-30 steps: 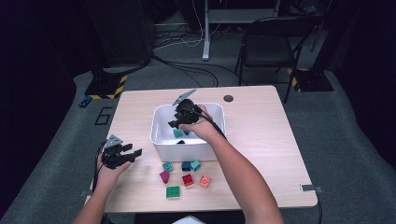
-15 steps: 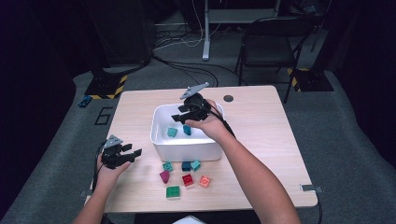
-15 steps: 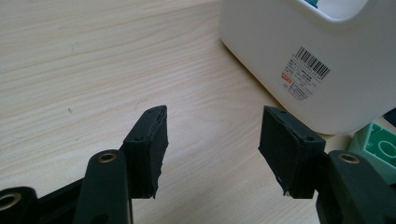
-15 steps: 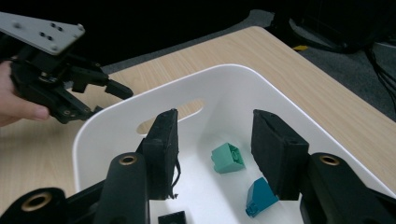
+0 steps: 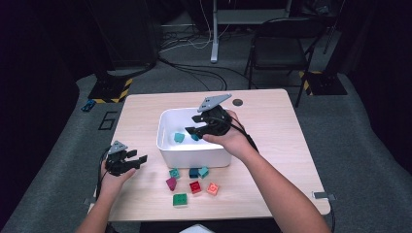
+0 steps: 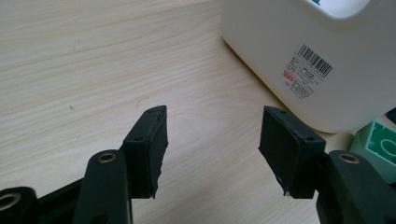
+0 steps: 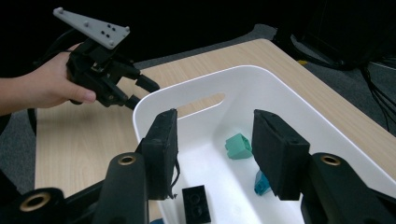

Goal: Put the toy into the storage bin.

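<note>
My right gripper (image 5: 190, 125) hovers above the white bin (image 5: 194, 156), jaws open, nothing between them; they have just widened a little. In the right gripper view (image 7: 214, 135) the bin (image 7: 154, 100) below holds a teal block (image 7: 238, 146), a blue block (image 7: 261, 184) and a black block (image 7: 196, 203). My left gripper (image 5: 141, 161) rests low over the table left of the bin, open and empty. The left gripper view (image 6: 212, 135) has bare wood between the jaws, with the bin's labelled wall (image 6: 327, 56) just beyond.
Several loose blocks lie in front of the bin: teal (image 5: 174, 173), dark blue (image 5: 194, 172), magenta (image 5: 171, 183), red (image 5: 195, 187), orange (image 5: 212, 188), green (image 5: 180, 199). A green block (image 6: 380, 144) sits by the left gripper's right jaw. A dark round mark (image 5: 237, 102) lies behind the bin.
My right gripper has lifted out of the bin and shifted to the right, still empty. The left gripper has stayed put.
</note>
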A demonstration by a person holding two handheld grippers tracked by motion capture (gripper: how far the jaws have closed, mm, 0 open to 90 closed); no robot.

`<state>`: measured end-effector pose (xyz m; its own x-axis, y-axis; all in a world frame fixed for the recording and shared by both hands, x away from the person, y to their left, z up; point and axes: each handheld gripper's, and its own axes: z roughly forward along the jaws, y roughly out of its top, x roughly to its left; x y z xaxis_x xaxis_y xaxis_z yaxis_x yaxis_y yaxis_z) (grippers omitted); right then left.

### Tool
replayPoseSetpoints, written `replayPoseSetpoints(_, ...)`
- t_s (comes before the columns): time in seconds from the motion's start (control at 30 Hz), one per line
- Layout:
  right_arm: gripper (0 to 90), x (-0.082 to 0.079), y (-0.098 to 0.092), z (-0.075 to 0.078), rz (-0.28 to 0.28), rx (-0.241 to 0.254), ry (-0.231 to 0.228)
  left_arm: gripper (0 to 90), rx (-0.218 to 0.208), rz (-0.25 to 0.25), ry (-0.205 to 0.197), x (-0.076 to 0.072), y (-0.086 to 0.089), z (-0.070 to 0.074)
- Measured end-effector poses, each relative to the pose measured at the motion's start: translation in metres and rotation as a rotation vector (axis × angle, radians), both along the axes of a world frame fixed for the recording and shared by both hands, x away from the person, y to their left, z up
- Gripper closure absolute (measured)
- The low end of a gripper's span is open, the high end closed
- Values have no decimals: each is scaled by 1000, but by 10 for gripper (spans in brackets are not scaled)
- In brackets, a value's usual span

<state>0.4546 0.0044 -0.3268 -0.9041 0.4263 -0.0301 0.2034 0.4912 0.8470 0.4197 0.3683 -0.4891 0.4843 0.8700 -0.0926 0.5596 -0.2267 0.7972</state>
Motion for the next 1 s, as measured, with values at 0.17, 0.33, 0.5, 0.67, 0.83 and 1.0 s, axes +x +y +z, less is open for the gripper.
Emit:
replayPoseSetpoints(0.17, 503, -19, -7, -3, 14, 18, -19, 415, -1, 3, -5, 0, 0, 0)
replayPoseSetpoints(0.33, 504, -38, -14, -10, 27, 26, -33, 415, -1, 5, -4, 0, 0, 0)
replayPoseSetpoints(0.5, 504, -54, -17, -22, 35, 17, -39, 415, -2, 6, -2, -1, 1, 0)
replayPoseSetpoints(0.67, 503, -69, -22, -37, 53, 8, -48, 416, 1, 5, 0, -1, 1, 0)
replayPoseSetpoints(0.83, 503, -80, -26, -57, 50, -8, -48, 416, 1, 5, 0, -1, 1, 0)
replayPoseSetpoints(1.0, 504, -85, -31, -77, 34, -9, -26, 416, 1, 7, 0, -1, 1, 0)
